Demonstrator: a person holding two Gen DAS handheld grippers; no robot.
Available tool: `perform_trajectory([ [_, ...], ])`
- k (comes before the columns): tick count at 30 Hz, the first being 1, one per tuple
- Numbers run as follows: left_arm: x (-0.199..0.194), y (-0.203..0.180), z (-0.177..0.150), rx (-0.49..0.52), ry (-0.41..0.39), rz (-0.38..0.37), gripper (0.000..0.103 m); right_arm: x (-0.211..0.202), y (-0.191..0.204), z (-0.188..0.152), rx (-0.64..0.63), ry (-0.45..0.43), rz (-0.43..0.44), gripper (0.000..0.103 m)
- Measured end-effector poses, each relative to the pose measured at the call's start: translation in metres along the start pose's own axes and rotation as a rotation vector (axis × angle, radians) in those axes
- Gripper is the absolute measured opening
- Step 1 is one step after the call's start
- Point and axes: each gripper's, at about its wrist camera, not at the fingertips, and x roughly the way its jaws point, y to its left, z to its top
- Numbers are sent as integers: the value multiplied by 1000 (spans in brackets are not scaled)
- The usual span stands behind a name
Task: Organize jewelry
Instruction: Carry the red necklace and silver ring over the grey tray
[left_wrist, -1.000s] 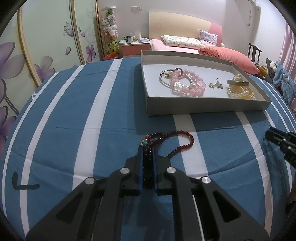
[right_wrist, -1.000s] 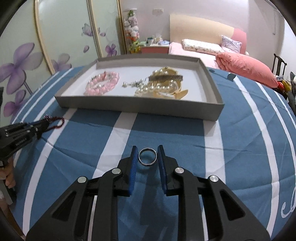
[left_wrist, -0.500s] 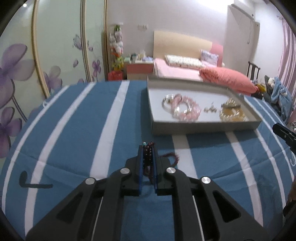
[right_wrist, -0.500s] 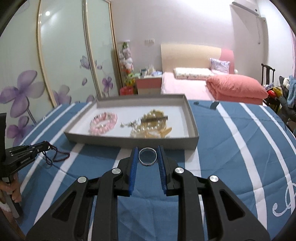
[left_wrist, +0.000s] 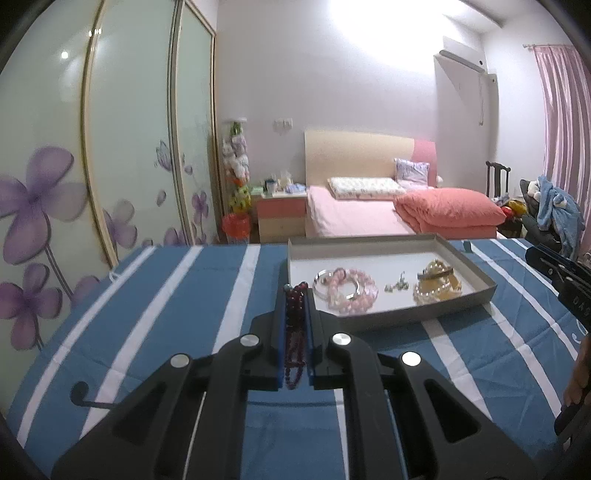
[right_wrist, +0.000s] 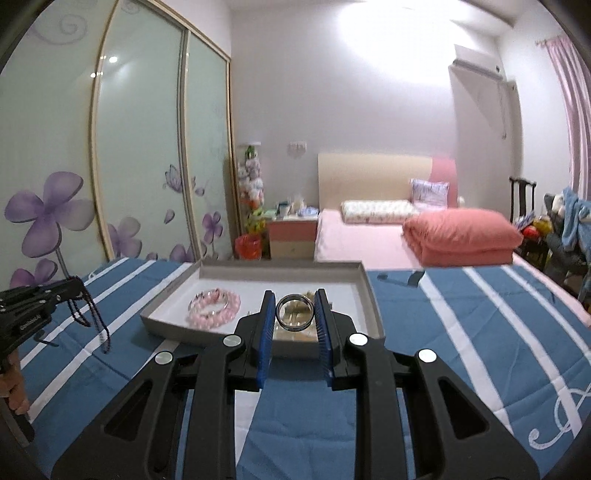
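- The blue cloth with white stripes (left_wrist: 155, 317) covers the surface; its far edge runs just behind the shallow grey cardboard tray (left_wrist: 476, 269), and past that edge stands the pink bed (left_wrist: 354, 218).
- Left of the tray the striped cloth lies bare toward the sliding wardrobe doors printed with purple flowers (left_wrist: 40, 206) — broad open room on that side.
- Right of the tray another bare stretch of cloth reaches toward the dark wooden chair (right_wrist: 521, 195).
- The left gripper (left_wrist: 295, 295) is clamped shut on a dark red beaded strand (left_wrist: 294, 325); in the right wrist view its loops hang free below the fingertips, clear of the cloth.
- The right gripper (right_wrist: 294, 314) is closed on a silver metal ring (right_wrist: 294, 313), held upright between the blue pads with its hole facing the camera — in front of the tray's near wall.
- Inside the tray lie a pink bead bracelet (left_wrist: 351, 295) with a silver bangle (left_wrist: 322, 282) touching its left side, small silver earrings (left_wrist: 397, 286), and a heap of cream pearls (left_wrist: 437, 286) at the right.
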Motion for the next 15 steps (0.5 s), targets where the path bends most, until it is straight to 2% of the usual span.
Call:
perform_trajectory([
  [6,-9,-13,7,14,-52,35,10,-7,7,2,-36,-70,-30,23],
  [15,-12,-29,8,34,-86,44,10,-9,8,6,-38,-117,-40,23],
])
